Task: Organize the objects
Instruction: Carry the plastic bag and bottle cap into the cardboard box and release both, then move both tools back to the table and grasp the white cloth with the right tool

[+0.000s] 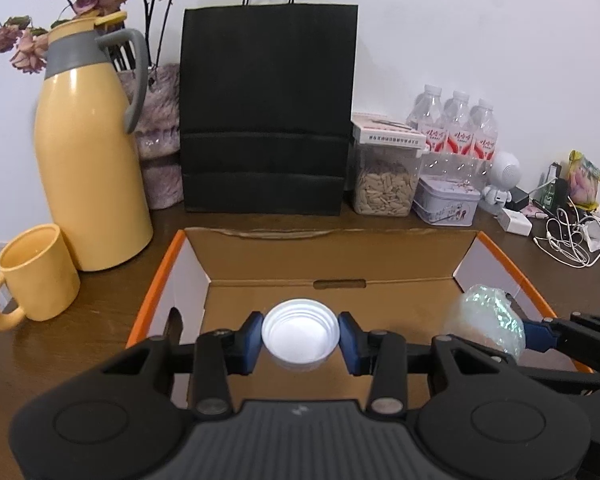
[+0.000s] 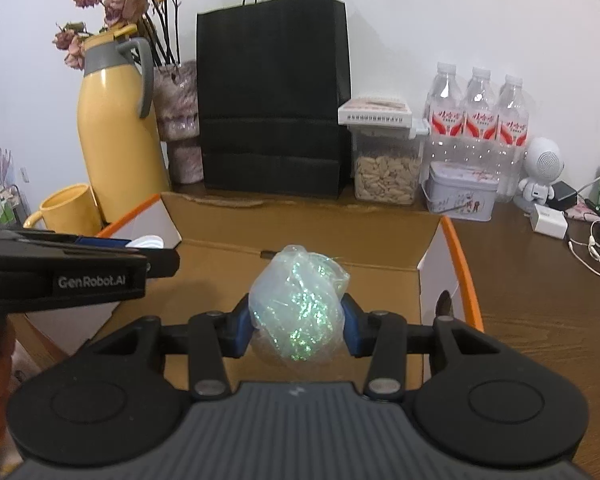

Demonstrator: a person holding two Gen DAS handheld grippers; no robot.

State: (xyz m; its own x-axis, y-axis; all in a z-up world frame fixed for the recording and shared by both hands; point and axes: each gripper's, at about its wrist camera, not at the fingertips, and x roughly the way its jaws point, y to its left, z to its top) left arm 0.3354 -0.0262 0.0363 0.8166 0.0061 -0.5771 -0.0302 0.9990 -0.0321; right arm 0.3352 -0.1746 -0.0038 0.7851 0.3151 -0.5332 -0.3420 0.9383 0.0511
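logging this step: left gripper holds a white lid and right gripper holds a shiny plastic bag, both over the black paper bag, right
Not quite. Both are over the open cardboard box, not the black paper bag, which stands behind it; the left wrist view shows this. The left gripper does hold the white lid, the right gripper the shiny plastic bag.

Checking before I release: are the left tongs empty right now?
No, the left tongs are closed on a small white cup, its rim pinched between the blue pads above the open cardboard box.
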